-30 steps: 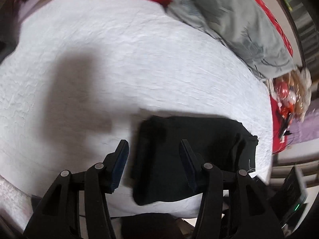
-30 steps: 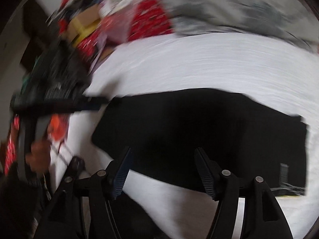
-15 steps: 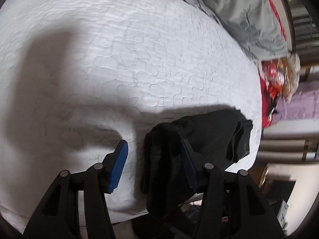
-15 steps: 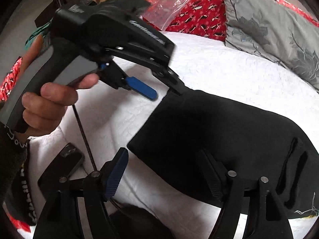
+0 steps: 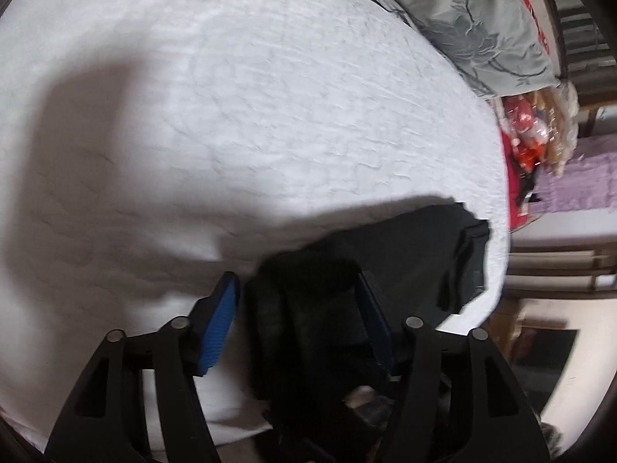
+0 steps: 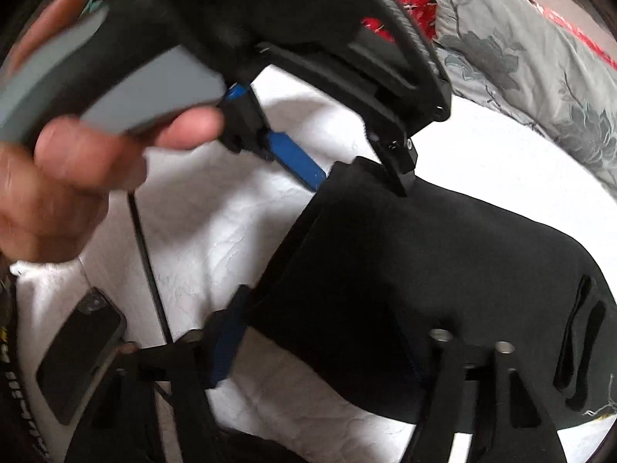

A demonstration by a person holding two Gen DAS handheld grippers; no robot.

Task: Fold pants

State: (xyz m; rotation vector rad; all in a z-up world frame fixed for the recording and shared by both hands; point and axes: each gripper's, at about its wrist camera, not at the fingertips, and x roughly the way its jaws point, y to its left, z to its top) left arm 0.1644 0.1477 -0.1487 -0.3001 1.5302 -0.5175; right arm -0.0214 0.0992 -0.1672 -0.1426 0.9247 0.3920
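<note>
The black pants [image 6: 424,270] lie folded on the white quilted bed [image 5: 231,115], near its front edge. In the left wrist view the pants [image 5: 405,254] reach between my fingers. My left gripper [image 5: 297,308] is open with the far corner of the cloth between its jaws; it also shows in the right wrist view [image 6: 358,177] at that corner. My right gripper [image 6: 320,328] is open around the near left edge of the pants, its right finger hidden under the cloth.
A grey flowered pillow [image 6: 540,58] and red patterned fabric [image 6: 405,4] lie at the head of the bed. A dark phone [image 6: 77,359] lies on the bed at the left. A cluttered stand [image 5: 540,135] is beyond the bed's right edge.
Both grippers have moved in onto the left end of the pants. The cloth edge now sits between the jaws of each. The left gripper has come much closer to the right one.
</note>
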